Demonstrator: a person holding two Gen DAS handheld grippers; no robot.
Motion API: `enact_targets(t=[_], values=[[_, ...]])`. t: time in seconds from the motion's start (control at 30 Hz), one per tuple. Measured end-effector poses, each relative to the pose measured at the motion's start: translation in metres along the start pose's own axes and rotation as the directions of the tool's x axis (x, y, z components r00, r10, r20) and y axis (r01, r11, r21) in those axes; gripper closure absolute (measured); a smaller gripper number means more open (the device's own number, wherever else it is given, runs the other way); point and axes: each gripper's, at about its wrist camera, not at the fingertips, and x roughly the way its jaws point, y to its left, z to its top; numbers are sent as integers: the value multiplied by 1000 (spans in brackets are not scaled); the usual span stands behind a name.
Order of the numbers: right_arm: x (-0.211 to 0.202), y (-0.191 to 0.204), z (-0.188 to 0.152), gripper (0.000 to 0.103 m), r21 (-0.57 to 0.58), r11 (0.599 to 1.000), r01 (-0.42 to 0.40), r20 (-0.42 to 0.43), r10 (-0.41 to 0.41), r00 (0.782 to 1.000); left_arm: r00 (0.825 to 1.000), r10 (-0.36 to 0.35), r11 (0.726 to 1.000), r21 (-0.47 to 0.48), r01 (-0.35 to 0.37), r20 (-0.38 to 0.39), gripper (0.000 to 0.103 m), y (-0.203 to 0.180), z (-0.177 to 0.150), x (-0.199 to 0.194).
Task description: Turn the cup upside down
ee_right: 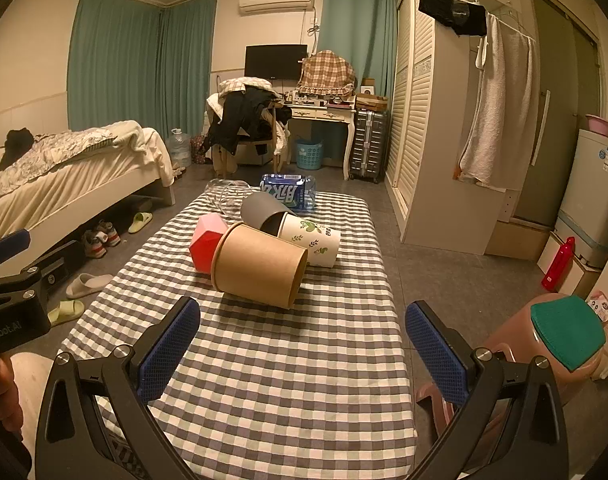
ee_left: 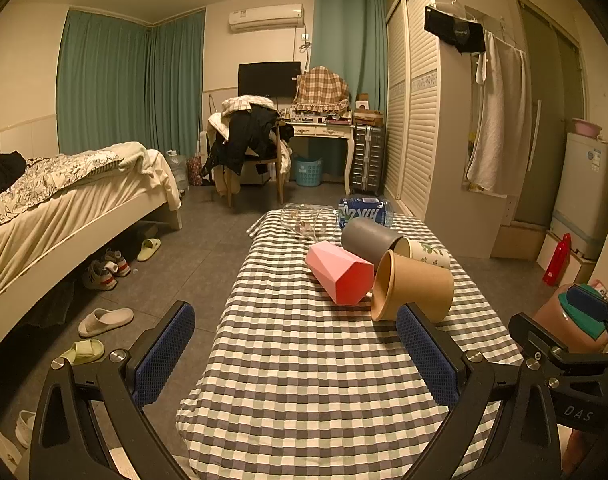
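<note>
Approach stage, nothing yet gripped: left gripper (ee_left: 295, 344) and right gripper (ee_right: 302, 340) both spread wide and empty, brown paper cup (ee_right: 259, 265) on its side at 12 o'clock, awaiting grasp and upending.

"DAS" on right gripper (ee_left: 560, 364), "nRobot.AI" on left gripper (ee_right: 7, 320)

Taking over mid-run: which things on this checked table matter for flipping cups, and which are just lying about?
Job:
brown paper cup, on its side
pink faceted cup
grey cup
leaf-print cup
left gripper and right gripper, both open

Lying about:
blue-labelled bottle
clear glass item
</note>
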Motion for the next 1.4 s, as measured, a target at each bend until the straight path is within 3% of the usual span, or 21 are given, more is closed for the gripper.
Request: enact_targets(t=[1.1, 1.3, 1.4], values=[[4, -9, 12, 0, -10, 998, -55, 12, 55, 998, 1000, 16, 1000, 11, -16, -22, 0, -9, -3, 10], [24, -15, 31, 0, -124, 983, -135, -5, 136, 991, 997, 54, 999, 2, -54, -46, 0, -7, 1, 25], [49, -13, 40, 0, -198, 958, -209, -53, 203, 978, 995, 76, 997, -2, -76, -69, 0, -5, 3, 39]])
